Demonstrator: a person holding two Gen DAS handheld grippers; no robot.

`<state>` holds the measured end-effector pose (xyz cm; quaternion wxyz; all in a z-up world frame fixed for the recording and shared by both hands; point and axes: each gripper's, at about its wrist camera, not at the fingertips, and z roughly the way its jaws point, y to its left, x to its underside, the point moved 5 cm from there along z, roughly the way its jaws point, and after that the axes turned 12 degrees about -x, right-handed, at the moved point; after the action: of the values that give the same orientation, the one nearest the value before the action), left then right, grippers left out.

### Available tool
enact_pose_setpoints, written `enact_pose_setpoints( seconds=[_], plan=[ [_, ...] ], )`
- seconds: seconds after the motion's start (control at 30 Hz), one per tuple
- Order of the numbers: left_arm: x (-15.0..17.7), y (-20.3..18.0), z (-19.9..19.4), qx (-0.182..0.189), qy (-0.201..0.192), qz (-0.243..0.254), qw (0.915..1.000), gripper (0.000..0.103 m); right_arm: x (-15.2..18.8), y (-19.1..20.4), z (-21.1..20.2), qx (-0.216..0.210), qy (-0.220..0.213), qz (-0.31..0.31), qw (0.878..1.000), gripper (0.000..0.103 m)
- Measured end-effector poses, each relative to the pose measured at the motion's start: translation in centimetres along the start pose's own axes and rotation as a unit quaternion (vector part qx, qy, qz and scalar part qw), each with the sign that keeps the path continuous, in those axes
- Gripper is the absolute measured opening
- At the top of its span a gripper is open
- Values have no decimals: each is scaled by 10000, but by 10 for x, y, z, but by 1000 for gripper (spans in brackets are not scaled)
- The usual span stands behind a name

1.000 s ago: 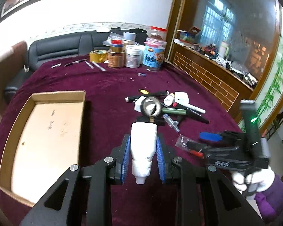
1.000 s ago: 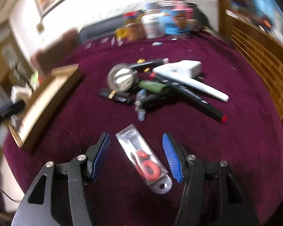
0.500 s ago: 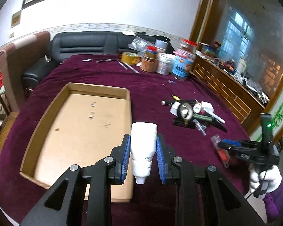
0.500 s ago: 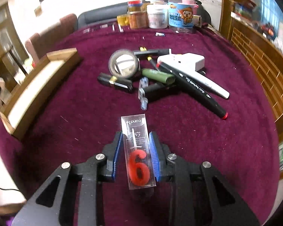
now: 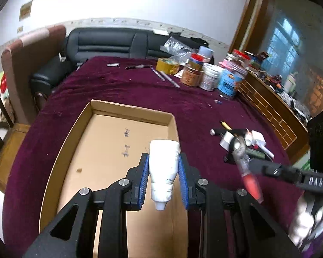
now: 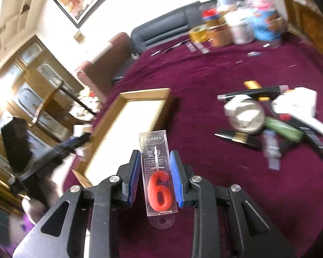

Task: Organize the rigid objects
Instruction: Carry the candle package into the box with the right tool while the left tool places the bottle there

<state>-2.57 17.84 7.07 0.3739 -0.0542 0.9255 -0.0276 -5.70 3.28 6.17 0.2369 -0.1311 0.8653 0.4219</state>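
Bottle (image 5: 163,167) sits clamped in the left tongs (image 5: 163,179) over the cardboard tray (image 5: 75,150); right tongs (image 6: 155,180) grip a candle packet (image 6: 158,176).

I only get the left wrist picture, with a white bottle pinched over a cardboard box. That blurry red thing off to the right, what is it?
Observer: A candle pack, a red number six in a clear plastic sleeve.
Operator: Is it lying loose on the cloth?
Observer: No, the right gripper is shut on it; its jaws have just been closing, blue pads against the sleeve's edges.
Operator: Which way up is the pack?
Observer: The hang-hole tab points back toward the camera, and the printed end points toward the cardboard box.
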Motion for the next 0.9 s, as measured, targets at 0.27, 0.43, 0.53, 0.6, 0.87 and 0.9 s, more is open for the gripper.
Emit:
enact_pose_setpoints(
  seconds=[0.27, 0.43, 0.53, 0.6, 0.87, 0.9],
  plan=[
    [-24, 26, 76, 37, 578, -542, 9968, 22, -39, -2, 101, 151, 221, 823, 9962, 26],
    [-28, 27, 113, 132, 802, -691, 9943, 22, -51, -20, 126, 473, 41, 1091, 9929, 26],
    [-29, 25, 131, 218, 909, -736, 9929, 22, -56, -32, 128, 761, -37, 1106, 9909, 26],
    [-28, 25, 140, 292, 942, -817, 9918, 21, -56, -38, 130, 886, -49, 1119, 9897, 25],
    [-18, 43, 152, 664, 1194, -1647, 9768, 29, -61, -35, 138, 1193, -121, 733, 9901, 26],
    [-16, 43, 149, 630, 1171, -1663, 9771, 29, -62, -34, 139, 1206, -119, 683, 9903, 25]
  ],
)
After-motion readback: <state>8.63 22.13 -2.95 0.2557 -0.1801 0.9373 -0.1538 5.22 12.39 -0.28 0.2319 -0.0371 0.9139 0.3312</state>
